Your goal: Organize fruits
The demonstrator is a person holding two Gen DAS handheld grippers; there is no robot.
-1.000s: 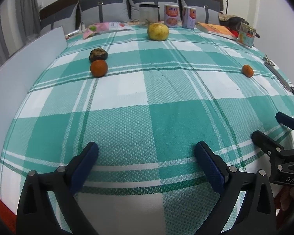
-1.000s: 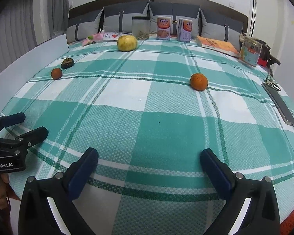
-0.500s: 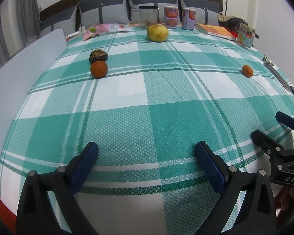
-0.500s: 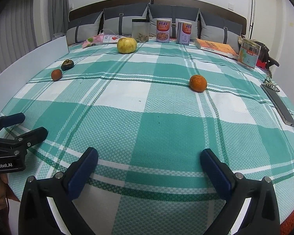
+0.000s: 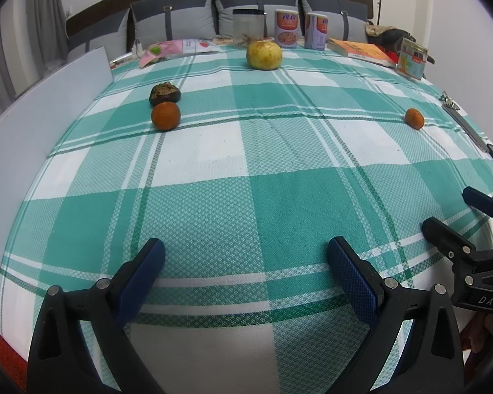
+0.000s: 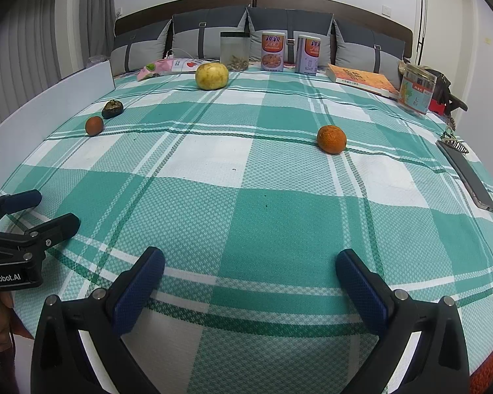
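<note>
nothing much has moved since a second ago: both claws have barely shifted and the fruit lies as before. the left claw [image 5: 246, 262] and right claw [image 6: 249, 267] hover spread and empty over the near edge of the bed [image 6: 279, 223]. a small orange [image 5: 165, 116] touches a dark fruit [image 5: 165, 93] near the left edge, a second orange [image 6: 331, 139] sits toward the right edge, a yellow fruit [image 6: 212, 76] by the far edge. the oranges look light, roundish and likely to roll on soft cloth; pinching across the widest middle seems safest.
</note>
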